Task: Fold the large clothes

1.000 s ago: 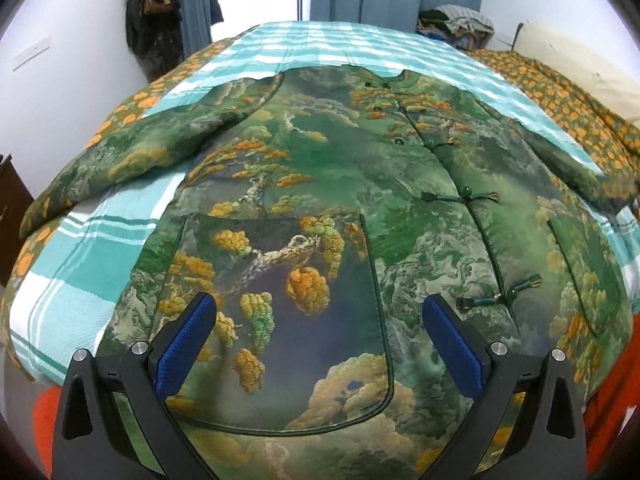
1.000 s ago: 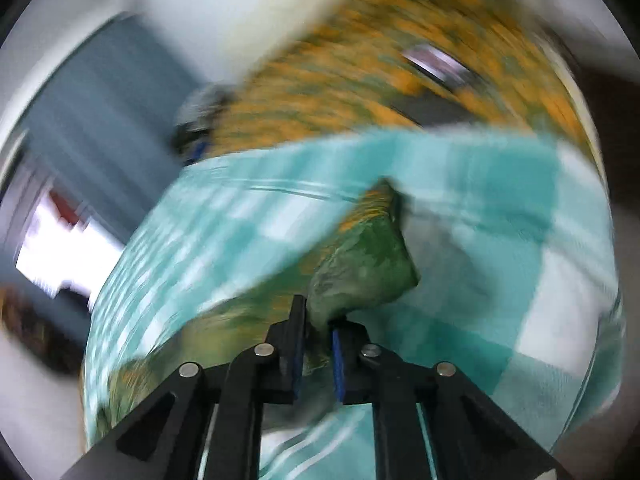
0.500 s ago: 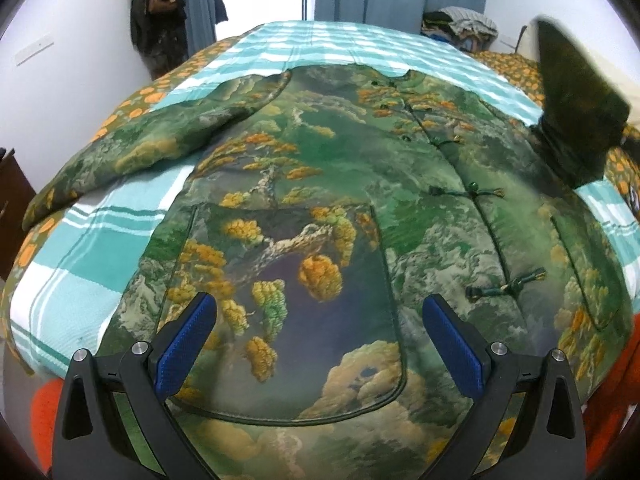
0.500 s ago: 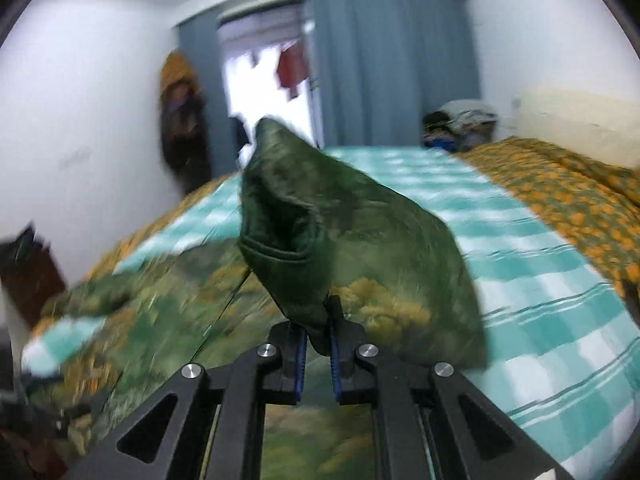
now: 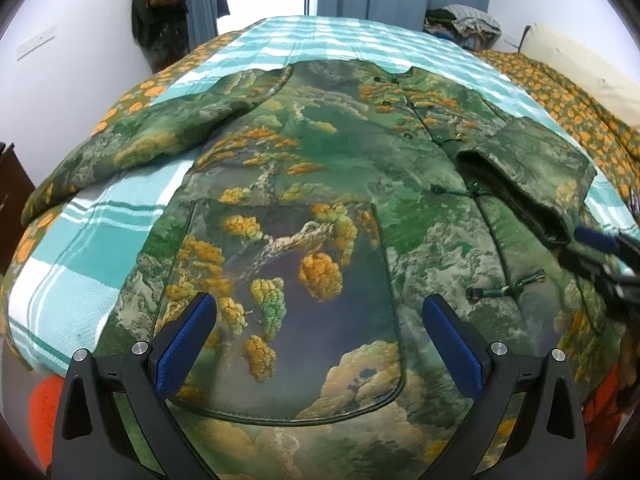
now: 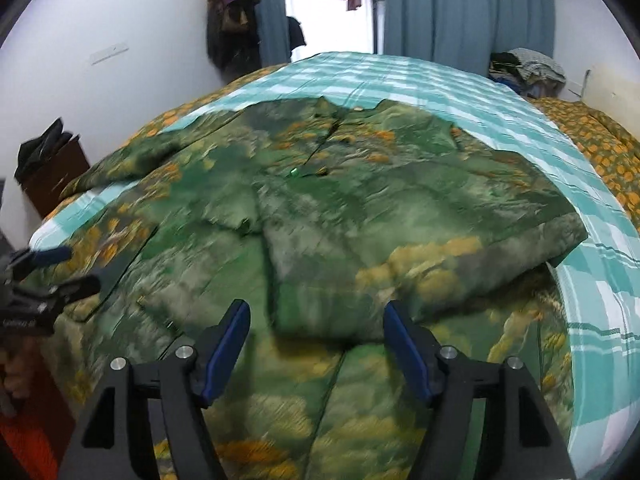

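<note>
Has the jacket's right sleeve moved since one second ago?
Yes. The right sleeve went from lying outward on the checked blanket to lying folded across the jacket front.

Padded green jacket [image 5: 320,200] printed with mountains, clouds and orange-leaved pines, dark green piping and knotted toggle fastenings down the front. Lies face up, spread flat on the teal-and-white checked bed cover. One sleeve [image 5: 132,148] extends outward over the bed's edge; the other sleeve [image 6: 420,240] is folded inward across the chest, cuff near the fastenings.
</note>
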A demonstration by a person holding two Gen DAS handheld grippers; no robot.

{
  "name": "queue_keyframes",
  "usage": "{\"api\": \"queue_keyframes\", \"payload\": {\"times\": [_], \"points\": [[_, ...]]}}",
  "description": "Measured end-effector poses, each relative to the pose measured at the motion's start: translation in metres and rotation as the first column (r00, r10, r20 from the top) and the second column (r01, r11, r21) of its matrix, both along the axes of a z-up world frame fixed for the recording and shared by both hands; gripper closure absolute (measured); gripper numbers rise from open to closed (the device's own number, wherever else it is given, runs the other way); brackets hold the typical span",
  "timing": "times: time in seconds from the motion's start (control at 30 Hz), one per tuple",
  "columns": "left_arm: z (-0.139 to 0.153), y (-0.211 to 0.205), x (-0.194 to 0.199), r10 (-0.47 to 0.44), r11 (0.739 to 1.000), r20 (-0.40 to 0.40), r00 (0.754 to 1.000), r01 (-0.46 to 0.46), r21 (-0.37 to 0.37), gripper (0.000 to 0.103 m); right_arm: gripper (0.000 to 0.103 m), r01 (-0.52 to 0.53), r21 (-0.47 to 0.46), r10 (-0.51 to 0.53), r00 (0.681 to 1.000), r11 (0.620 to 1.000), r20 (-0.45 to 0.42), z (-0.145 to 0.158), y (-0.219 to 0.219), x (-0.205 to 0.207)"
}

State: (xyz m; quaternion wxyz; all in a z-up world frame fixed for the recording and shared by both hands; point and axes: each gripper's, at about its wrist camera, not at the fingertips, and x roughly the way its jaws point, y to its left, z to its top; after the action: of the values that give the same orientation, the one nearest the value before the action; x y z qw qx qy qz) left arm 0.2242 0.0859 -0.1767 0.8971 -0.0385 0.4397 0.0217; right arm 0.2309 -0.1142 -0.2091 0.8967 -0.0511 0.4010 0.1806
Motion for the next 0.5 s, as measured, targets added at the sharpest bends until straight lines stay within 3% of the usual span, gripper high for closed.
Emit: {"api": "queue_keyframes", "payload": {"times": [0.1,0.2,0.3,0.33,0.4,0.47,0.5], "points": [[0.022,-0.007,0.003,-0.046,0.998,0.045,0.998,0.047,-0.038,0.001,0.032,0.001,0.047,-0.001,1.000,0.999,0.005,0.010,-0.010,-0.024],[0.044,-0.023,0.015,-0.161,0.973,0.068,0.985,0.170,-0.155,0.001,0.032,0.074,0.077,-0.077,0.997,0.994,0.033,0.016,-0.038,-0.046],[0.047,-0.052,0.044,-0.299,0.904,0.032,0.954,0.294,-0.310,0.001,0.032,0.163,0.115,-0.166,0.986,0.980,0.022,0.016,-0.066,-0.054],[0.043,-0.065,0.059,-0.342,0.874,0.005,0.940,0.320,-0.365,0.001,0.032,0.178,0.126,-0.182,0.983,0.976,0.018,0.015,-0.071,-0.054],[0.032,-0.088,0.085,-0.378,0.841,-0.026,0.925,0.331,-0.428,0.001,0.032,0.220,0.150,-0.224,0.975,0.964,0.008,0.014,-0.082,-0.053],[0.015,-0.108,0.112,-0.371,0.857,-0.071,0.926,0.311,-0.411,0.004,0.032,0.235,0.169,-0.241,0.971,0.957,0.011,0.016,-0.087,-0.051],[0.008,-0.115,0.121,-0.362,0.867,-0.095,0.927,0.297,-0.401,0.013,0.032,0.236,0.175,-0.242,0.970,0.956,0.018,0.018,-0.089,-0.053]]}}
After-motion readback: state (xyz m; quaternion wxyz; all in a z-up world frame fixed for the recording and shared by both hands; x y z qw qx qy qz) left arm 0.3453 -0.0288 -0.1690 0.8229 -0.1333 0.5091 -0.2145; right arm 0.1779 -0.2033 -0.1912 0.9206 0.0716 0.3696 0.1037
